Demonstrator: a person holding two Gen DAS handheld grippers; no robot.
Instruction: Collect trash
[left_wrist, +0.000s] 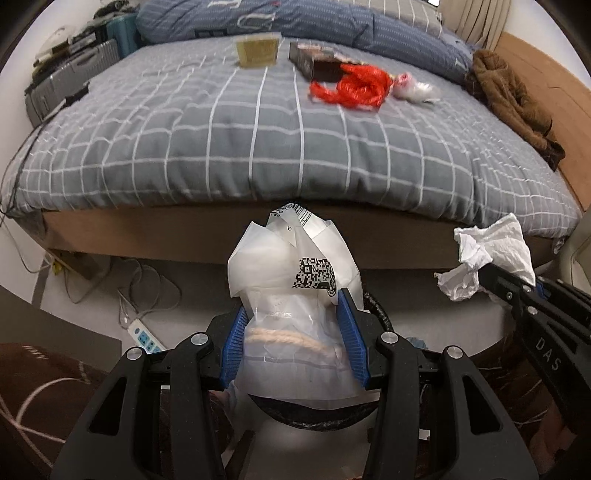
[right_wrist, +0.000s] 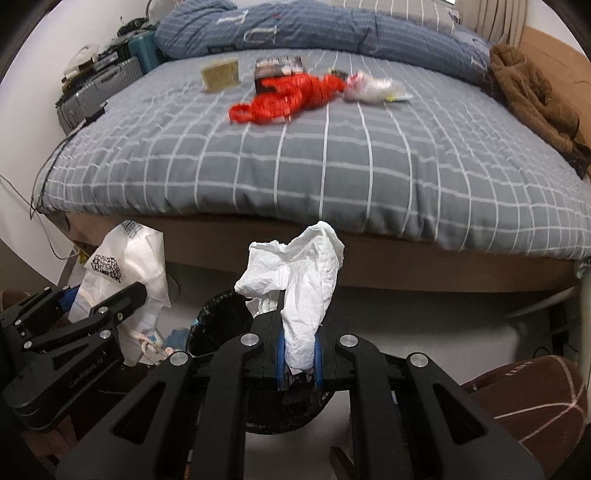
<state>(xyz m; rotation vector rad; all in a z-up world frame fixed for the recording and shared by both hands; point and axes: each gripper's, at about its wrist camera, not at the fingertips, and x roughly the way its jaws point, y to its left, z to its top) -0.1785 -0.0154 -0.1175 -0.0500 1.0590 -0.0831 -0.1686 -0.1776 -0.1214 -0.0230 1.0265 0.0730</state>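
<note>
Tongs: left (left_wrist: 293, 347) grips plastic bag (left_wrist: 291, 273), right (right_wrist: 299, 354) tissue (right_wrist: 303, 280), above bin rim (right_wrist: 221, 325).

– What's filling the upper half of the frame?
– A bed (left_wrist: 258, 147) wearing a grey checked cover, suitcases (left_wrist: 74, 74) standing upper left.
– And lower down?
– A power strip (left_wrist: 146, 338) lying on the pale floor (left_wrist: 192, 295).

A home bedroom. A bed (left_wrist: 258, 147) with a grey, white-checked cover fills the middle; a blue quilt (left_wrist: 295, 22) lies bunched at its far end. Suitcases (left_wrist: 74, 74) stand at far left against the wall, and a brown garment (left_wrist: 513, 99) lies at the right edge of the bed. A power strip (left_wrist: 146, 338) with loose cables sits on the floor (near left, below the wooden bed frame (left_wrist: 147, 236)).
</note>
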